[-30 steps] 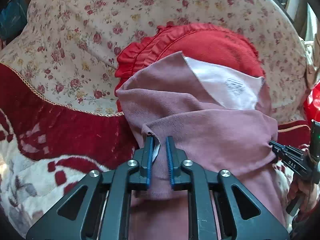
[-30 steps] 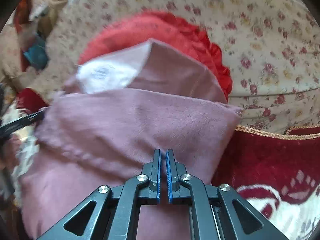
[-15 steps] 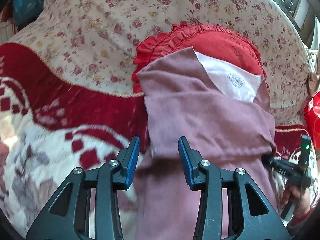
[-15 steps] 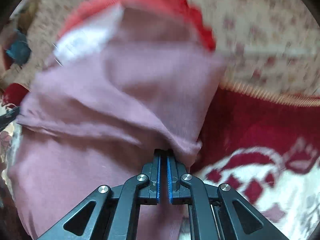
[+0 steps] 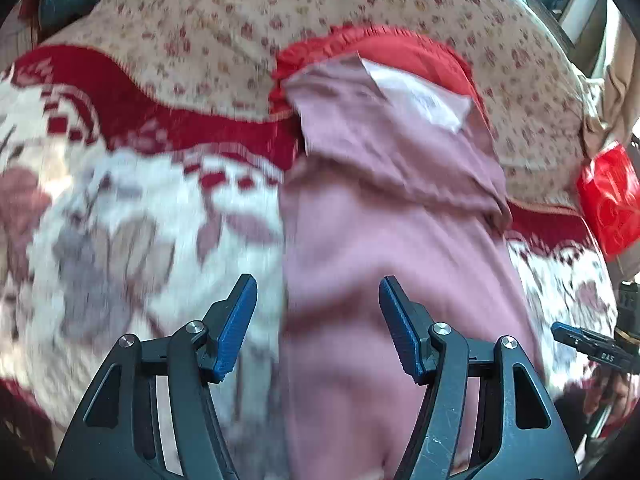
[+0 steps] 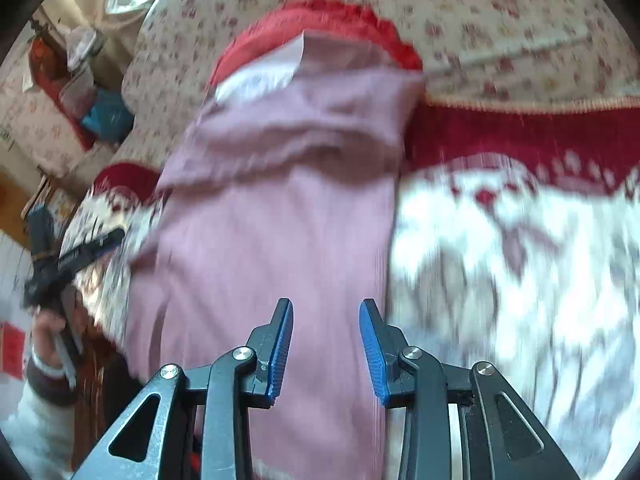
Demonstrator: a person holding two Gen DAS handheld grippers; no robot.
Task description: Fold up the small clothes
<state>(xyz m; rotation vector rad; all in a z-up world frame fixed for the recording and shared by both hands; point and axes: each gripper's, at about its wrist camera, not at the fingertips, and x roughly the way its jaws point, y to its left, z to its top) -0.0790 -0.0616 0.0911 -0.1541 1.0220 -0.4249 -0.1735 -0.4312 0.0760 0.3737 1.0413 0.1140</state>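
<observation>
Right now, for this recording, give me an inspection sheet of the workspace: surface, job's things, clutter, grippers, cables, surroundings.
Surface: red-and-white patterned woven blanket, with a cream floral-print cushion behind it.
Job's things: dusty-pink soft fabric garment lying flat, its far end folded back toward the camera, a white inner label patch showing; a red ruffled-edge garment partly under its far end.
Clutter: shiny red plastic bag at the right edge.
Grippers: left gripper open, holding nothing; right gripper open, holding nothing, over the pink garment.
Cables: nothing seen.
Surroundings: blurred piled household items to the left.
</observation>
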